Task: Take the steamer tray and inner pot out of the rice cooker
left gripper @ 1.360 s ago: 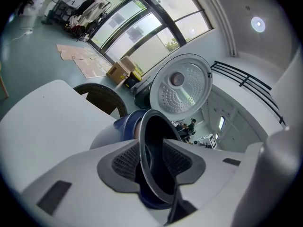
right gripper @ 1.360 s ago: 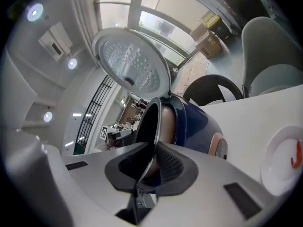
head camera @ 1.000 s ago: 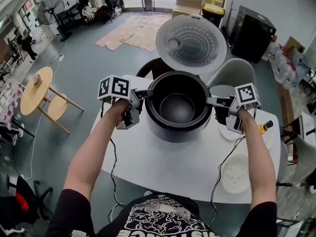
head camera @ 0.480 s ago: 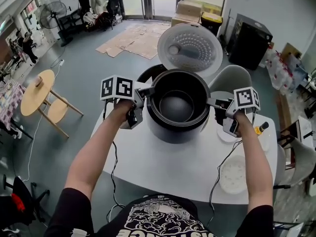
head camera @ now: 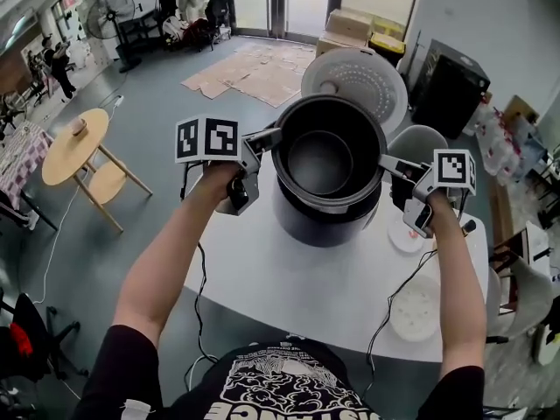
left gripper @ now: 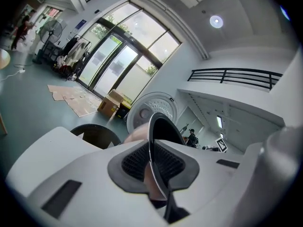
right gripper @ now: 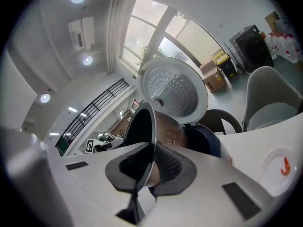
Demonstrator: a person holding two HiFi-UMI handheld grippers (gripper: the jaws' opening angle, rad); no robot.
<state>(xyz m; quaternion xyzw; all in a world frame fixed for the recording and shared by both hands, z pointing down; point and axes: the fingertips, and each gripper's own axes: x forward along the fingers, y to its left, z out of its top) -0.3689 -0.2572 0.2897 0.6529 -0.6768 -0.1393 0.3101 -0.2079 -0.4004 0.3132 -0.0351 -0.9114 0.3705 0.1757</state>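
At centre frame, above the white table (head camera: 289,297), I hold the inner pot (head camera: 325,157) by its rim from both sides. My left tongs (head camera: 268,138) are clamped on the thin metal lip at the pot's left, and my right tongs (head camera: 390,164) are clamped on the lip at its right. Gripping opposite edges holds the pot level and stops it tipping for the lift out of the rice cooker (head camera: 325,226). In the right gripper view the pot's coppery wall shows above the dark cooker body, so I judge it partly raised and not yet clear. The hinged lid (head camera: 360,77) stands open at upper centre, behind the pot, leaving the way up free. At lower right, on the table, lies what I take to be the steamer tray (head camera: 414,309), a white perforated disc, already out of the cooker.
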